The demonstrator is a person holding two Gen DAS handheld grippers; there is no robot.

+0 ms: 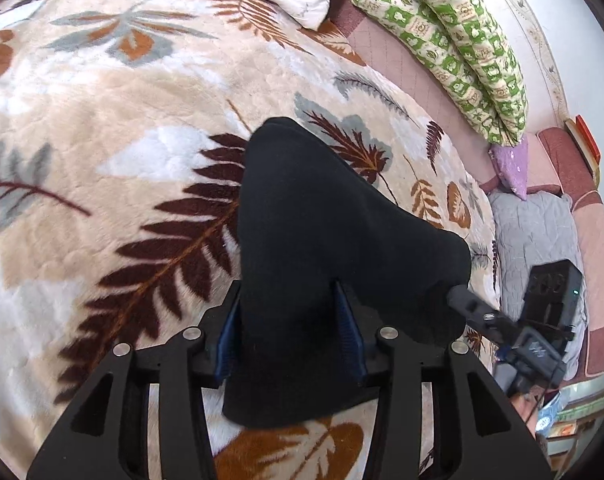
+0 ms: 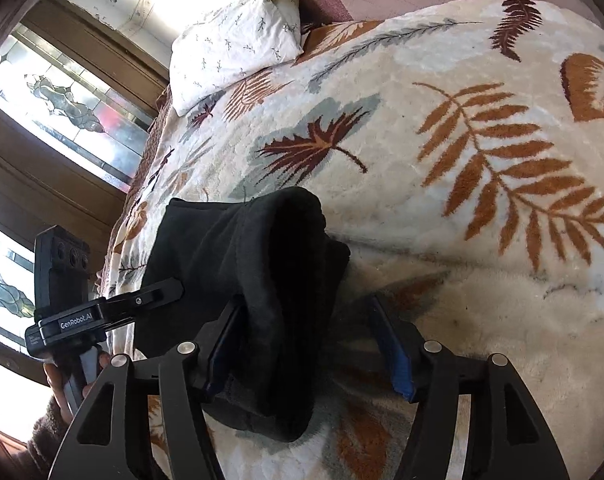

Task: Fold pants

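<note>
The black pants [image 1: 321, 240] hang bunched above the leaf-patterned blanket [image 1: 102, 160], with fabric between the pads of both grippers. The left gripper [image 1: 290, 332] is clamped on the cloth; the right gripper [image 2: 317, 344] has fabric against its left pad, but its jaws stand wide, so its grip cannot be judged. "GenRobot.AI" is printed on the left gripper's body. Beyond the pants lie a white pillow [image 2: 238, 40] and green patterned cushions [image 1: 453, 40].
</note>
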